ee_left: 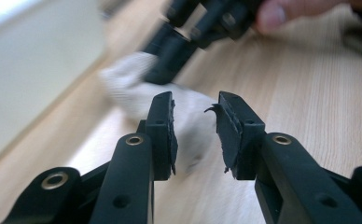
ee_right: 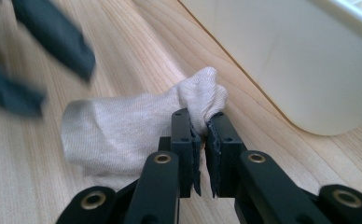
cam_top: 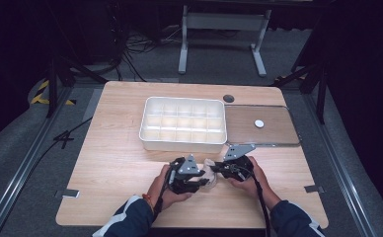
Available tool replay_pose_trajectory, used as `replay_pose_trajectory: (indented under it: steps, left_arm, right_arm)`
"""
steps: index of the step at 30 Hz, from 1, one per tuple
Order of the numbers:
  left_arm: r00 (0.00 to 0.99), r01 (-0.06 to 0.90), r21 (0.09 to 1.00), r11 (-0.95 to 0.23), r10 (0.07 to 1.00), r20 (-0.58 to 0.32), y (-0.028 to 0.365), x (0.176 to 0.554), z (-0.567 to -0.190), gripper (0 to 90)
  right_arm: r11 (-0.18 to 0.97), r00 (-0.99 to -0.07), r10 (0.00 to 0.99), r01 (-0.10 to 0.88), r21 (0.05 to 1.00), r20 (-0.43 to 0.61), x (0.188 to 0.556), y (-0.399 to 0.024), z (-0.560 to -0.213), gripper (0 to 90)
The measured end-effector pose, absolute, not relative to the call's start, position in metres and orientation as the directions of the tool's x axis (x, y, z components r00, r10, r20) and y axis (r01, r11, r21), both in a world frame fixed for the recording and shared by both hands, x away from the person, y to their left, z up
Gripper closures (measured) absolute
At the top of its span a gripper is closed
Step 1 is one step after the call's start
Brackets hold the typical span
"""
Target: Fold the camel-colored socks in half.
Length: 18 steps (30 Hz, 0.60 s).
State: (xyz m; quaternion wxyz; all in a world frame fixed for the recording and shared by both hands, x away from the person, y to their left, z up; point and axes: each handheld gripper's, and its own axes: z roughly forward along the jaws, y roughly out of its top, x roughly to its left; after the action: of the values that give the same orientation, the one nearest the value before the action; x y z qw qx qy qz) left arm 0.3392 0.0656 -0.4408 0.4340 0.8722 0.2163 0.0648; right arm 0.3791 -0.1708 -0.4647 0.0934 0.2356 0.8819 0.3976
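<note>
The table (cam_top: 115, 148) bears a white tray (cam_top: 182, 140) at centre, its lid (cam_top: 261, 126) flat just to the right. A white sock (ee_right: 123, 130) lies near the tray's front wall, between my two claws. My right claw (ee_right: 201, 135) pinches its bunched end. My left claw (ee_left: 195, 126) stands spread, clear of the cloth.

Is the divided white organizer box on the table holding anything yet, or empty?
Empty. From above, every compartment of the white organizer box shows bare bottom, and the pale sock lies on the tabletop in front of it.
</note>
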Motion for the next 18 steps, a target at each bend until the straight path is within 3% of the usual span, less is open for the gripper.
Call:
replay_pose_trajectory:
  steps: [4, 11, 18]
  left_arm:
    - [0.88, 0.345, 0.815, -0.465, 0.463, -0.108, 0.067, 0.345, -0.441, 68.5]
    - [0.915, 0.297, 0.772, -0.562, 0.399, -0.062, 0.041, 0.336, -0.463, 71.3]
    - [0.918, 0.287, 0.766, -0.575, 0.395, -0.048, 0.041, 0.333, -0.469, 76.8]
  right_arm:
    - [0.579, -0.873, 0.487, 0.325, 0.748, 0.002, 0.378, -0.17, -0.464, 82.7]
    - [0.582, -0.873, 0.487, 0.322, 0.747, -0.004, 0.374, -0.17, -0.465, 82.5]
    - [0.596, -0.869, 0.495, 0.322, 0.735, -0.022, 0.374, -0.176, -0.464, 77.8]
